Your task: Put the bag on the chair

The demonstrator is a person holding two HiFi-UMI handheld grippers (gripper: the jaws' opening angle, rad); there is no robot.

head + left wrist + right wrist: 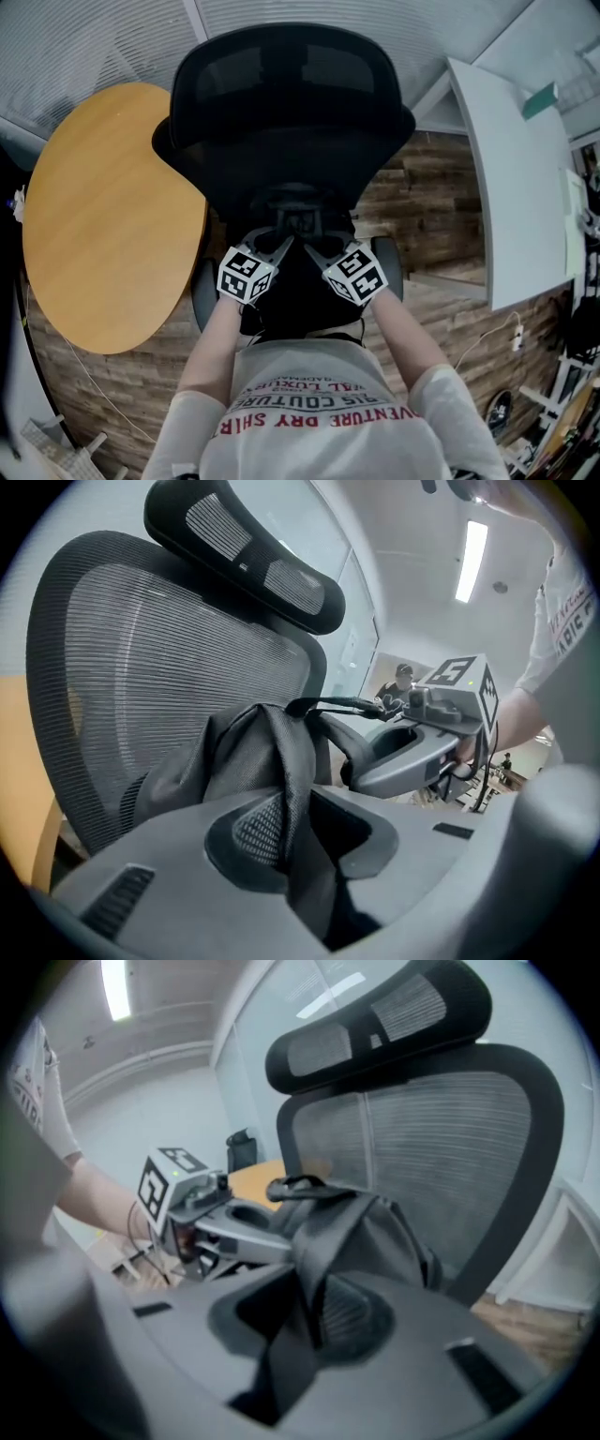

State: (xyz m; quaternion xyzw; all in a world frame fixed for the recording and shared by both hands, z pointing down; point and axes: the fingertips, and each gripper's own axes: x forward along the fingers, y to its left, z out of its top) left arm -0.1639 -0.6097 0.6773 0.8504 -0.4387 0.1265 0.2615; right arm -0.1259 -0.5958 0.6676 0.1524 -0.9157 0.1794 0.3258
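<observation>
A black office chair [291,103] with a mesh back stands in front of me. On its seat rests a dark grey bag [302,298], slumped against the backrest [141,667]. My left gripper [279,248] and right gripper [319,251] meet over the bag's top. In the left gripper view a strap [292,789] of the bag [234,752] hangs down between the jaws of the left gripper [295,829], with a dark gap beside it. In the right gripper view the other strap [314,1260] likewise hangs loose through the right gripper [305,1314]. Each view shows the opposite gripper across the bag.
A round wooden table [103,216] stands close on the chair's left. A white desk [516,178] runs along the right. The floor [431,206] is wood plank, with a cable and plug [511,333] at the right and clutter in the lower corners.
</observation>
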